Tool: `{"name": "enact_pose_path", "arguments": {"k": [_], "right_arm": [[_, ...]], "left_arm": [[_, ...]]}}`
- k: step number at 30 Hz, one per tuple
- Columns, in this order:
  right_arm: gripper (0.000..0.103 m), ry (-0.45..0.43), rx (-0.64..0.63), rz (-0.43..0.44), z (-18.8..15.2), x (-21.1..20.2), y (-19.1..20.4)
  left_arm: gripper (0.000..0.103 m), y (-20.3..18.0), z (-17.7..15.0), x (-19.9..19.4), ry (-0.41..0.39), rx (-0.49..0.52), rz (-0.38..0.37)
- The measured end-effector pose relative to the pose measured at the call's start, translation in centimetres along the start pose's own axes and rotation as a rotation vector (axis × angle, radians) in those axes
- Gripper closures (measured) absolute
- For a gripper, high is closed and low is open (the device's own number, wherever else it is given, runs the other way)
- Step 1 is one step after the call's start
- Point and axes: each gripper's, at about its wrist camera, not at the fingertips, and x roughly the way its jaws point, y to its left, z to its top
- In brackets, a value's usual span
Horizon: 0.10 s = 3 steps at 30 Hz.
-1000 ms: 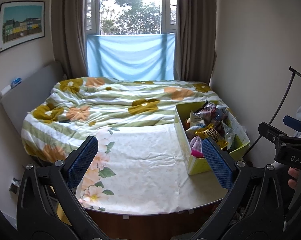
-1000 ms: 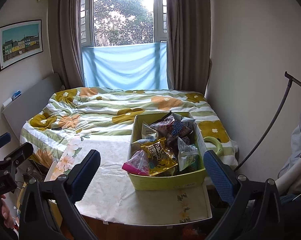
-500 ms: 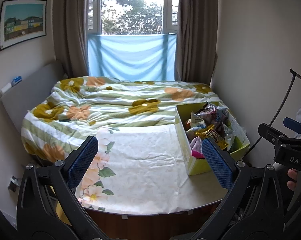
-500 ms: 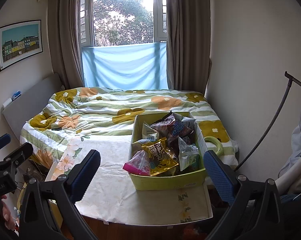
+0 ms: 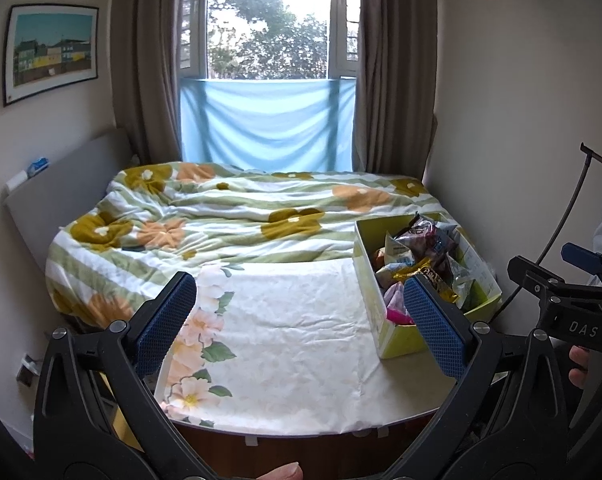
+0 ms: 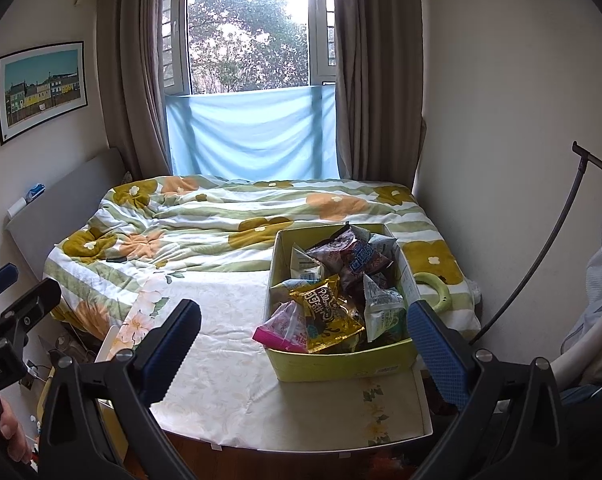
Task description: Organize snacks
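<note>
Between the spread blue pads of the left gripper (image 5: 299,320) and of the right gripper (image 6: 305,336) nothing is held — both hover above the table (image 6: 237,392). On its right part stands a yellow-green box (image 6: 341,364) heaped with snack packets — a gold bag (image 6: 329,316) and a pink pouch (image 6: 285,326) at the near edge

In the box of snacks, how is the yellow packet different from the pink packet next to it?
The yellow packet is shiny gold with dark printed letters; the pink packet is pale with a bright pink bottom edge. The yellow packet looks larger and lies farther inside the box; the pink packet hangs over the near rim. Both are sealed snack bags, and no gripper touches either.
</note>
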Motion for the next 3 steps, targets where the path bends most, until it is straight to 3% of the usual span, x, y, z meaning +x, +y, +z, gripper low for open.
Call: {"name": "enact_pose_path", "arguments": {"k": [3], "right_arm": [[0.001,0.002,0.004,0.002,-0.07,0.06,0.31]], "left_arm": [[0.0,0.09,-0.11,0.01,-0.008,0.004,-0.001]]}}
